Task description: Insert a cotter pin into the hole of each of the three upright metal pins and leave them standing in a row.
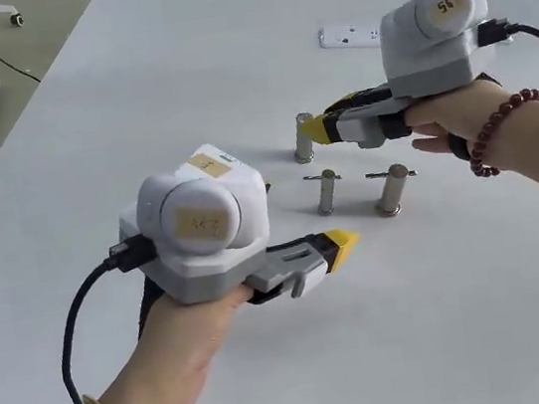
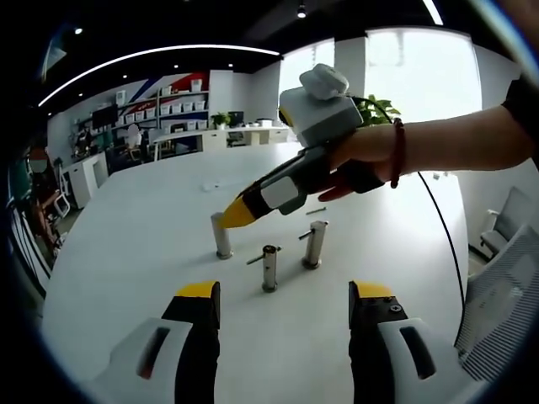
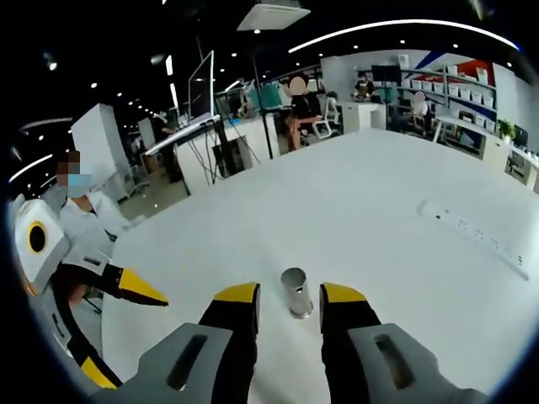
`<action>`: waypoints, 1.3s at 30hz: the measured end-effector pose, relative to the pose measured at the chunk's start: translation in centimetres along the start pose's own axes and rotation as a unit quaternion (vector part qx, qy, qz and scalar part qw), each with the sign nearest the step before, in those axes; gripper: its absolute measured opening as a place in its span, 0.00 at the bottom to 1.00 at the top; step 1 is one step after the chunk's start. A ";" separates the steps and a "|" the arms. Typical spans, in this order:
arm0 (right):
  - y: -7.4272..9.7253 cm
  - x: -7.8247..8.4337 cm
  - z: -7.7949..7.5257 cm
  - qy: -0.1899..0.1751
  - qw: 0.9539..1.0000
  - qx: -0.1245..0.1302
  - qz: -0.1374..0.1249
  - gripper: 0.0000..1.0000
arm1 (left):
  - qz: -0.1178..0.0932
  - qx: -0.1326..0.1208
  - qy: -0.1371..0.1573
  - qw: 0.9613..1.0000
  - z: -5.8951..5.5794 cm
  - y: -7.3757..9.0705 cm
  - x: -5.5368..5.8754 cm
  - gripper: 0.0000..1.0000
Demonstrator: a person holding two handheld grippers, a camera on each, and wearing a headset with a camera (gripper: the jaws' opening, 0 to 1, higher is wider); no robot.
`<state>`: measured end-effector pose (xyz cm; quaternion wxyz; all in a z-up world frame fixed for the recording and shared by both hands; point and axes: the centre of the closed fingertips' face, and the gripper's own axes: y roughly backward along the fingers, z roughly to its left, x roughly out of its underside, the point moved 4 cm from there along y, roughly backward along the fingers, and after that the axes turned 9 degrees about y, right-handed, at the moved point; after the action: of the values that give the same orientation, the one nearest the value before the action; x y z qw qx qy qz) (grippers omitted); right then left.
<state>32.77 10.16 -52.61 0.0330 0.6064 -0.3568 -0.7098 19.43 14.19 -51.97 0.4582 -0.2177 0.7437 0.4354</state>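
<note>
Three upright pins [image 1: 326, 192], power strip [image 1: 352, 36] beyond

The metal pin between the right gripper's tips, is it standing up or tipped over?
Standing up: the metal pin stands straight on the table, round top upward, between the open jaws of the right gripper.

Left gripper [image 1: 344, 243] jaws wide apart, right gripper [image 1: 312, 131] jaws narrowly parted
</note>
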 end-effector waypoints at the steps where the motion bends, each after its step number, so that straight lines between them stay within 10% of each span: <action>1: -0.2 0.0 0.0 -0.001 1.000 0.002 0.000 0.24 | 0.000 -0.001 0.000 1.000 0.0 0.0 0.0 0.61; 39: -1.4 0.6 -1.1 -0.015 0.999 0.041 0.013 0.08 | 0.010 -0.006 0.000 1.000 0.2 0.0 0.2 0.60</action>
<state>34.17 10.44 -53.88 0.0122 0.5921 -0.3941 -0.7029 19.45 14.38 -52.22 0.4522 -0.2130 0.7434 0.4444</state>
